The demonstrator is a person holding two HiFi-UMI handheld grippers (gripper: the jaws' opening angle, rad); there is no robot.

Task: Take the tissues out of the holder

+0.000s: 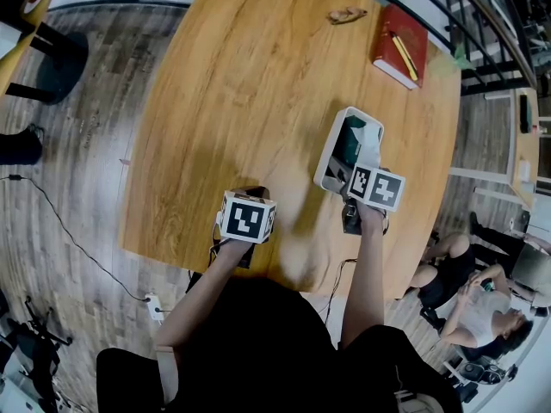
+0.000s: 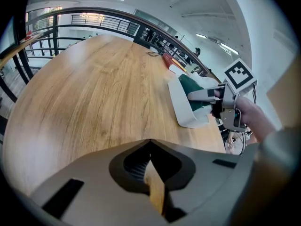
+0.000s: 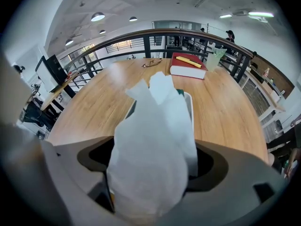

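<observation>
A white tissue holder lies on the round wooden table, with a dark green tissue pack inside it. My right gripper sits at the holder's near end, shut on a white tissue. That tissue fills the right gripper view and hides most of the holder behind it. My left gripper hovers at the table's near edge, left of the holder, shut and empty. In the left gripper view, the holder and right gripper lie to the right, beyond my left gripper.
A red book with a yellow pen on it lies at the table's far right. A small brown object rests near the far edge. A dark railing runs behind the table. People sit at lower right.
</observation>
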